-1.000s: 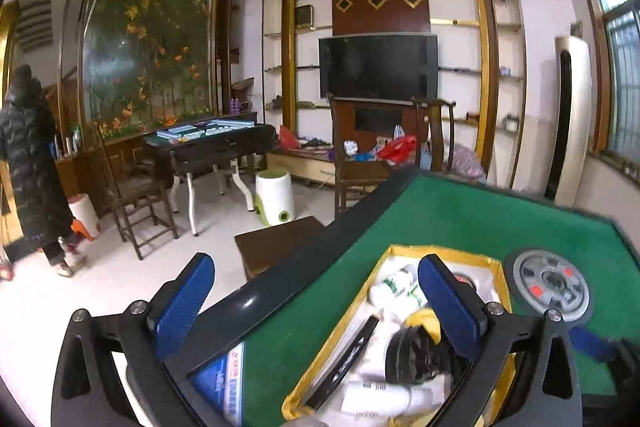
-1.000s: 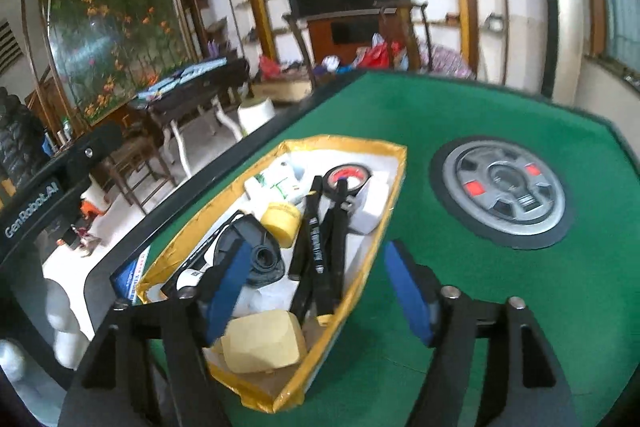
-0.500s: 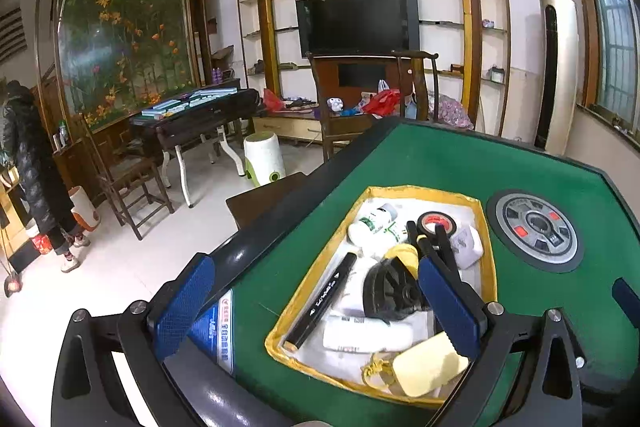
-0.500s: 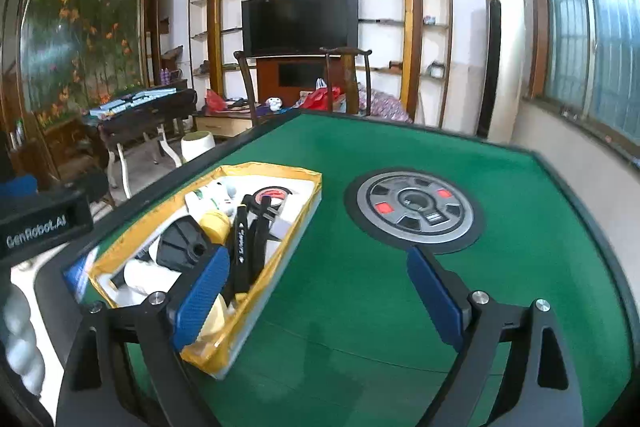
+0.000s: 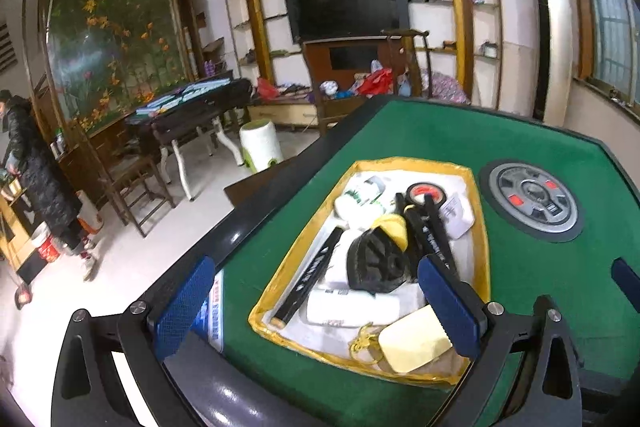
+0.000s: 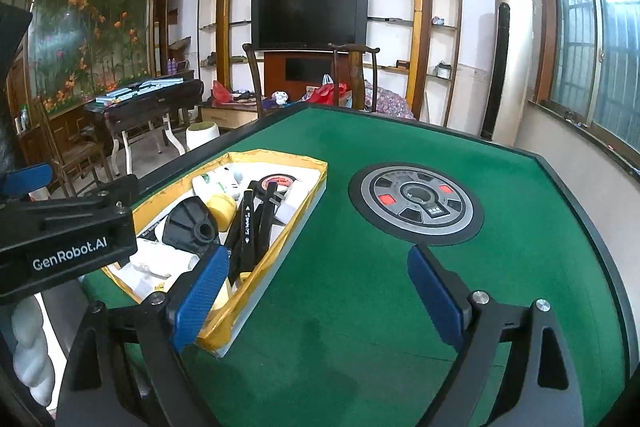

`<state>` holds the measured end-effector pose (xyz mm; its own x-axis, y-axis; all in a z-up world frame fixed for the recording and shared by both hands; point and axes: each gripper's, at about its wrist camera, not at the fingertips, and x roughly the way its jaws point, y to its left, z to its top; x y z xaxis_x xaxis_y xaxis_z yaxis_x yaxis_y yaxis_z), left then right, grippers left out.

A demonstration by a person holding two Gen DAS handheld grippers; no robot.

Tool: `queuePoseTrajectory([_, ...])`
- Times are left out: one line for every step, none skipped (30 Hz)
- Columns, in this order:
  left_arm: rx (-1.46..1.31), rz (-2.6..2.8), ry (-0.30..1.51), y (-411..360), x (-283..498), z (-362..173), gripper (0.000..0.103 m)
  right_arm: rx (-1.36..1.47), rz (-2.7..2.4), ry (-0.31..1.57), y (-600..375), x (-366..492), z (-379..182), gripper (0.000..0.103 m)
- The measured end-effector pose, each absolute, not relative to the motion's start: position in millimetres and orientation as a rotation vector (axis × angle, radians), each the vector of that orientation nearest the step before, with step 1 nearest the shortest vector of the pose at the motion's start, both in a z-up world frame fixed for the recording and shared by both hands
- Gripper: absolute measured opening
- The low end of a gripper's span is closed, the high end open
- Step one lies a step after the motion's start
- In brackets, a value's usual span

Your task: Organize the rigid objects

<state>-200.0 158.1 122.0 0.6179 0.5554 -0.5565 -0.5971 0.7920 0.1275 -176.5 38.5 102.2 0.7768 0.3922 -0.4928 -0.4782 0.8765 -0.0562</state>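
1. Green felt mahjong table (image 6: 360, 267) with dark glossy rim; round grey control hub with red buttons (image 6: 416, 201) set in the centre.
2. Shallow white tray with yellow taped rim (image 5: 478, 211) sits on the felt near the table's left edge, just left of the hub, not touching it.
3. Tray contents, piled loosely:
   - black ribbed fan-shaped plastic part (image 5: 376, 261) mid-tray
   - yellow tape roll (image 5: 394, 229) touching it on the far side
   - long black marker-style bar with white lettering (image 5: 310, 277) along the tray's left wall
   - two black sticks with print (image 5: 430, 233) crossed, running toward the far end
   - black tape roll with red core (image 5: 424, 193) at the far end
   - white bottles with green labels (image 5: 360, 197) in the far-left corner
   - white tube (image 5: 352, 309) lying flat near the front
   - pale yellow block (image 5: 414, 341) in the near-right corner, with a yellow cord (image 5: 362, 343) beside it.
4. Left gripper (image 5: 316, 303): blue-padded jaws wide apart, nothing between them. Hovers over the tray's near end; the right pad sits in front of the pale block, contact not clear.
5. Right gripper (image 6: 316, 295): jaws spread wide, just finished opening, empty. Over bare felt right of the tray; its left pad overlaps the tray's near corner in view.
6. Left tool body, "GenRobot.AI" label, visible at left in the right wrist view.
7. Background: a person in a long dark coat (image 5: 36, 179) stands at the far left of the room.
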Motion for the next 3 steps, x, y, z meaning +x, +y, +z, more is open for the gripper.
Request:
queuePoseTrajectory([-0.077, 0.665, 0.618, 158.8, -199.3, 121.4, 0.103, -0.182, 0.473, 0.494, 38.1, -175.9, 101.4, 0.090])
queuePoseTrajectory([-0.079, 0.669, 0.625, 159.9, -197.8, 120.5, 0.103, -0.181, 0.472, 0.495, 38.1, -175.6, 101.2, 0.090])
queuePoseTrajectory([-0.079, 0.671, 0.630, 161.3, -196.7, 119.8, 0.103, -0.180, 0.471, 0.500, 37.8, -174.3, 100.5, 0.090])
